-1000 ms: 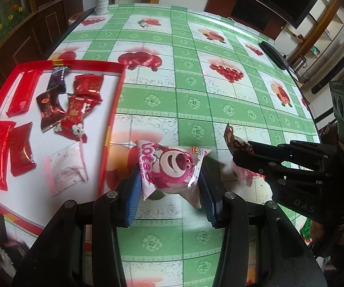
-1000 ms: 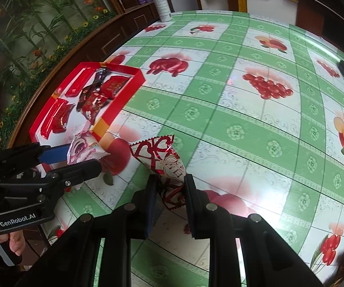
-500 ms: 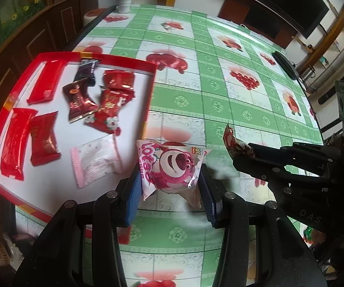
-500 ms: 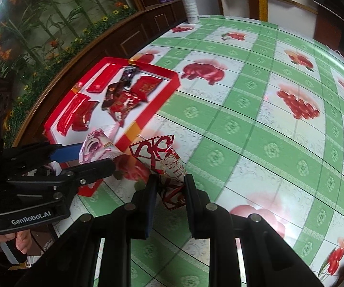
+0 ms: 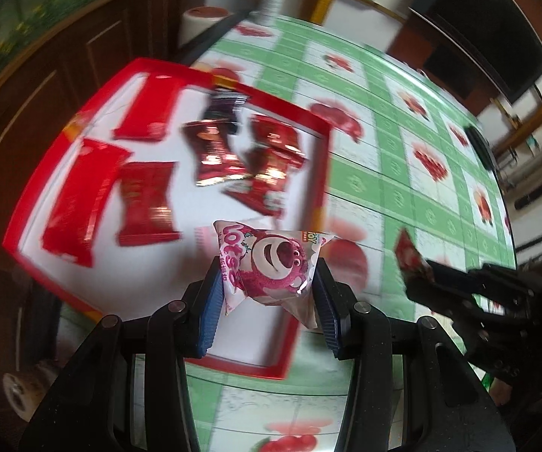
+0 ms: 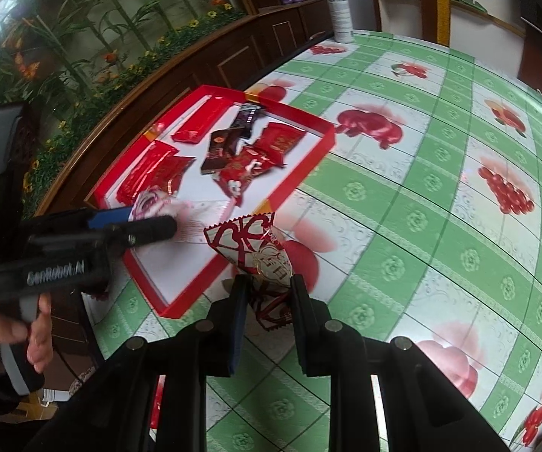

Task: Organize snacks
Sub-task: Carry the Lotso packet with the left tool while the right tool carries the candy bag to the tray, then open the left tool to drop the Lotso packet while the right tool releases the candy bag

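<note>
My left gripper (image 5: 267,286) is shut on a pink bear snack packet (image 5: 267,263) and holds it above the near right part of the red tray (image 5: 18,241). In the right wrist view that same left gripper (image 6: 146,224) hovers over the tray (image 6: 308,165) with the pink packet (image 6: 150,203) between its fingers. My right gripper (image 6: 265,290) is shut on a red and white candy wrapper (image 6: 256,248), just off the tray's right rim above the tablecloth. The right gripper (image 5: 433,275) also shows at the right of the left wrist view, carrying the candy wrapper (image 5: 408,256).
Several red and dark snack packets (image 5: 146,196) lie in the tray. A green checked tablecloth with fruit prints (image 6: 421,196) covers the table. A white spray bottle (image 6: 339,11) stands at the far edge. Dark wooden cabinets (image 5: 63,67) run along the left. A person's hand (image 6: 11,335) grips the left tool.
Both grippers have carried their packets leftward toward the tray. The pink packet now hangs over the tray's white floor instead of the tablecloth, and the candy wrapper has reached the tray's rim.
</note>
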`<state>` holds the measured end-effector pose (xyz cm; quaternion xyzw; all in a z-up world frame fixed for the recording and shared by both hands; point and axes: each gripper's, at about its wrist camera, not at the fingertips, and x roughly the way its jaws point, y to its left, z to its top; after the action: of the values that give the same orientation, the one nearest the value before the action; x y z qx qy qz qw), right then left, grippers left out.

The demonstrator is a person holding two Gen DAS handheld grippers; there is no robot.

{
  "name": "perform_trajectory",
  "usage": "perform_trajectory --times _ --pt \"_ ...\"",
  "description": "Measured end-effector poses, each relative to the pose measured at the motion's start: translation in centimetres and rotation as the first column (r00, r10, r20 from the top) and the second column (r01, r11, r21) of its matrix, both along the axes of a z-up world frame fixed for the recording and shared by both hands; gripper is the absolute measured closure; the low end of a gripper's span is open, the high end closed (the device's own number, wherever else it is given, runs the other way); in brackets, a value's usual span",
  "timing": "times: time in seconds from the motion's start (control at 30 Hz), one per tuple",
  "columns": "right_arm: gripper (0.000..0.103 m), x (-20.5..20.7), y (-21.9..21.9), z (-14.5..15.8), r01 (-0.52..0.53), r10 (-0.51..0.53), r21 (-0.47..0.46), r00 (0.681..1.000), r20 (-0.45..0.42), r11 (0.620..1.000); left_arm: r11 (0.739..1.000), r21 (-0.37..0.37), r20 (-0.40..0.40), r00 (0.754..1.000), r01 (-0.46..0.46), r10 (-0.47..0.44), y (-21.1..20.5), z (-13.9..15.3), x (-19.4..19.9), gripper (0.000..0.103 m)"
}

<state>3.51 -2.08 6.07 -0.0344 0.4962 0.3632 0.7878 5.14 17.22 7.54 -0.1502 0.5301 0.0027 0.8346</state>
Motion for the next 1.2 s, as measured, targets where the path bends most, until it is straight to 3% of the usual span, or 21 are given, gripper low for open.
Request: perform_trajectory --times 0.4,0.67,1.2 --pt "0.078 -1.9 5.3 0.6 -0.169 0.169 0.002 0.986 -0.004 0.986 0.992 -0.047 -0.086 0.990 -0.113 0.109 4.6 -2.2 -0.2 0.059" --pt "0.078 -3.1 9.5 -0.8 -0.281 0.280 -0.040 0.959 -0.028 0.959 0.985 -0.054 -0.135 0.979 -0.163 0.154 6.5 -4.2 -0.2 0.059" --pt "0.078 -3.5 13.0 -4.0 -0.352 0.352 -0.131 0.936 -0.030 0.927 0.983 -0.015 -0.113 0.978 -0.181 0.178 7.8 -4.5 0.8 0.058"
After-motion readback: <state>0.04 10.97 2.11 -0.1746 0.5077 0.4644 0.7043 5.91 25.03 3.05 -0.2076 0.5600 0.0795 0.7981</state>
